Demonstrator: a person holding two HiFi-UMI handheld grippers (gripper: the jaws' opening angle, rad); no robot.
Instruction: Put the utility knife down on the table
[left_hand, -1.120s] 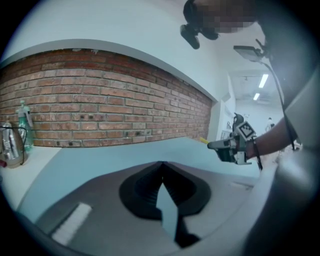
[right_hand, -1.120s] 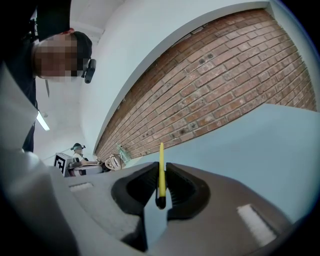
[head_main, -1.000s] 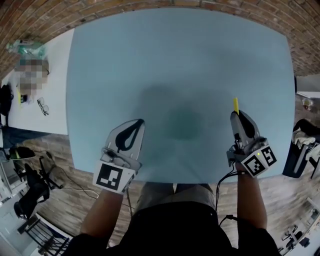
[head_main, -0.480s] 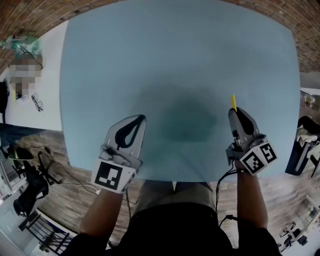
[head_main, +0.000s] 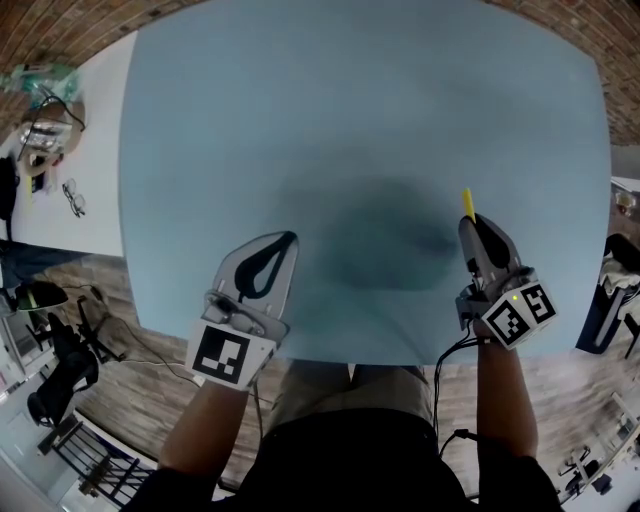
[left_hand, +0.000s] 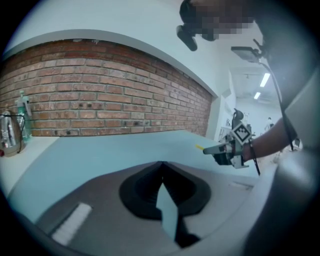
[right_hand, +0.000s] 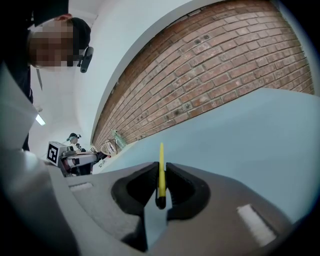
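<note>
Over the near edge of the pale blue table (head_main: 350, 100) a person holds two grippers side by side, well apart, both pointing away from the body.

Right gripper (head_main: 477, 224) – jaws closed on a yellow utility knife (head_main: 467, 204). In the right gripper view the knife (right_hand: 161, 170) stands edge-on between the two dark pads, pinched at its rear end, with the yellow front projecting past the jaw tips. In the left gripper view the same knife (left_hand: 199, 147) juts from the right gripper (left_hand: 212, 149) and looks to be held just above the tabletop; no view shows contact with the surface.

Left gripper (head_main: 288, 238) – jaws closed tip to tip, with only the blue table surface showing through the slot behind the tips (left_hand: 160, 164); it holds nothing.

Background – a brick wall (left_hand: 100, 90) runs behind the table, and a pair of eyeglasses (head_main: 72, 198) lies on the white counter (head_main: 95, 150) just beside the table's left edge.
</note>
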